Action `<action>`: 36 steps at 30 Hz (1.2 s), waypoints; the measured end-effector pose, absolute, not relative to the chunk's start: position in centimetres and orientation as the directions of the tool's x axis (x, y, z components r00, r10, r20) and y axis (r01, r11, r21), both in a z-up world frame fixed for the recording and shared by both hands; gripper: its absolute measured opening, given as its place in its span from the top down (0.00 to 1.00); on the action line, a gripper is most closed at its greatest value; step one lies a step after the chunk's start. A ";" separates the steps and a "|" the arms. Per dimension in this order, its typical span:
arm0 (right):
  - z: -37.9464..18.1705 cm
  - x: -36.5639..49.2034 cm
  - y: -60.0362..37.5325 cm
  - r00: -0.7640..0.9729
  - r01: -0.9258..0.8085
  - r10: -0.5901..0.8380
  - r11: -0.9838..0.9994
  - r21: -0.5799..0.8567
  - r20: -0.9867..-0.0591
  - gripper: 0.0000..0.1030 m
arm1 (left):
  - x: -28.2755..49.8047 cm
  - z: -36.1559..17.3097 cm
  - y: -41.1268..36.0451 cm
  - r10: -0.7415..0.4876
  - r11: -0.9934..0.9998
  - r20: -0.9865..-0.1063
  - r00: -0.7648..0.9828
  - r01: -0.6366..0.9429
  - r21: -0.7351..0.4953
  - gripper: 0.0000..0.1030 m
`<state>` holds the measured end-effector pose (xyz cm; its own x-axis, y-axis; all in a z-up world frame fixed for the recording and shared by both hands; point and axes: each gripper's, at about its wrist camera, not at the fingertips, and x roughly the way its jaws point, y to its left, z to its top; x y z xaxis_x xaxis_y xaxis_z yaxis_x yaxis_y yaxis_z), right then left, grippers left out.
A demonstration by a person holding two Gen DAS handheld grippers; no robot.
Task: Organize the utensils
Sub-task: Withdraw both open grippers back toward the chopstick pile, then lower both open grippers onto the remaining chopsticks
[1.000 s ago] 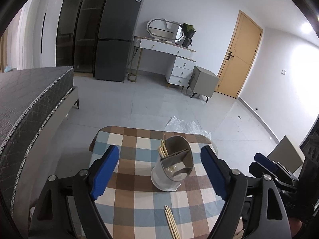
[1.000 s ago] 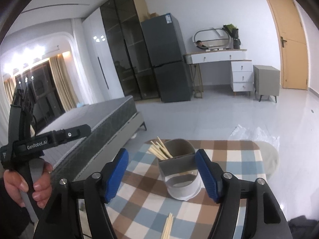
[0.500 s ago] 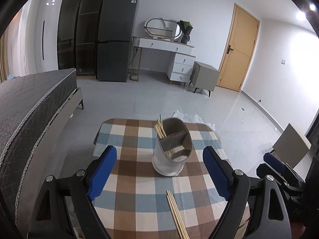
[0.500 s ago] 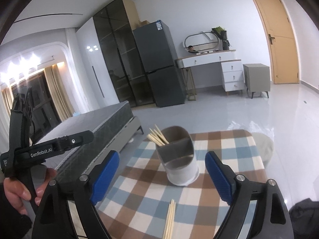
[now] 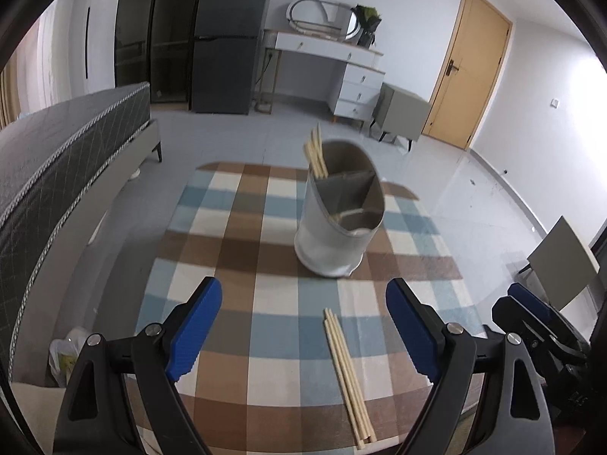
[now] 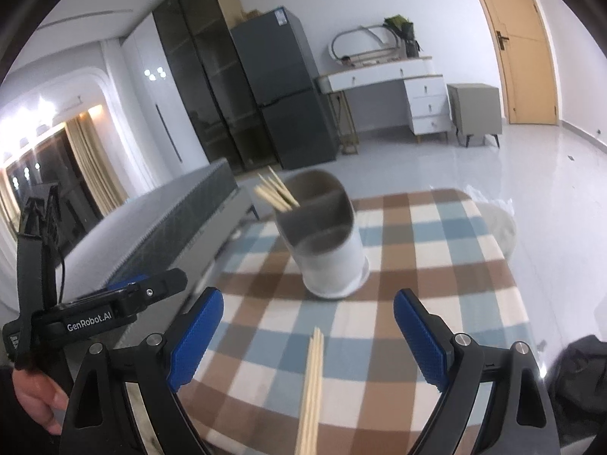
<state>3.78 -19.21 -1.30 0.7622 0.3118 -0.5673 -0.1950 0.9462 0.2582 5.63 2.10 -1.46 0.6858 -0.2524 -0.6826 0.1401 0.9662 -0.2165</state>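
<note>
Both grippers have drawn back from the holder (image 5: 338,212) on the checked table (image 5: 235,227), so loose chopsticks (image 5: 347,364) now lie between the fingers of each. The left gripper (image 5: 303,326) and right gripper (image 6: 308,335) are spread wide, empty: a pickup looks next. The holder's far-left compartment has chopsticks; something pale lies in a nearer one.

even indoor light | window glare left | fisheye edges | slight blur
</note>
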 end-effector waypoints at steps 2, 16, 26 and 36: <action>-2.1 3.9 -19.2 0.750 -0.187 0.308 0.948 0.258 -0.586 0.09 | 5.8 -2.4 2.0 -0.248 0.967 -0.695 0.674 0.133 -0.216 0.17; -7.4 6.6 -18.1 0.612 -0.135 0.268 0.962 0.236 -0.744 0.09 | 7.8 -8.7 3.1 -0.231 0.966 -0.831 0.506 0.019 -0.256 0.17; -10.3 8.8 -17.2 0.535 -0.109 0.240 0.970 0.215 -0.810 0.09 | 9.2 -9.2 2.7 -0.218 0.971 -0.844 0.490 0.021 -0.238 0.17; -13.3 12.4 -15.5 0.433 -0.145 0.223 0.974 0.176 -0.873 0.37 | 10.6 -10.5 4.4 -0.155 0.978 -0.893 0.422 -0.064 -0.200 0.18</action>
<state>12.43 -15.55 -13.26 0.4332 0.2227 -0.8734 -0.1448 0.9736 0.1764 10.61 4.38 -10.51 0.4224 -0.1547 -0.8931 -0.0645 0.9777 -0.1998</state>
